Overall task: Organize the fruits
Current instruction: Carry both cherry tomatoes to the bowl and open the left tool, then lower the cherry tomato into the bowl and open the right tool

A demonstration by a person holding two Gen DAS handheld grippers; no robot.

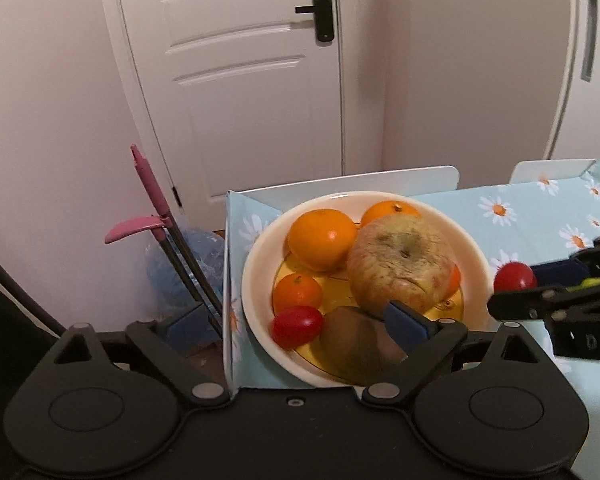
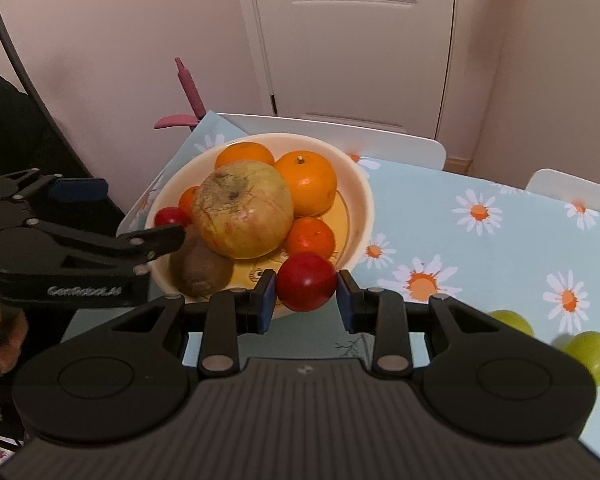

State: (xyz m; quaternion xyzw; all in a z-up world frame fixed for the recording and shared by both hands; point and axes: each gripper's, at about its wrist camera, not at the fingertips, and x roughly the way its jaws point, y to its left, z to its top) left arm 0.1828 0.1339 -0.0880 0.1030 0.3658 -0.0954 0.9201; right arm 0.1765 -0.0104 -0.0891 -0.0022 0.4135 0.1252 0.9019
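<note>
Right wrist view: bowl (image 2: 362,196) already filled with most fruits, right gripper (image 2: 306,294) pinching red fruit (image 2: 306,282) at its near rim, two green fruits (image 2: 588,350) waiting on tablecloth (image 2: 500,248), left gripper (image 1: 284,322) spread wide around bowl edge.

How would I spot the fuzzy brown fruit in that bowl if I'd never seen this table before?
Find the cream bowl at the corner of the daisy tablecloth. At its near edge, under the big wrinkled apple, lies the kiwi. It is the only dull brown, matte fruit; its neighbours are shiny orange or red.
</note>
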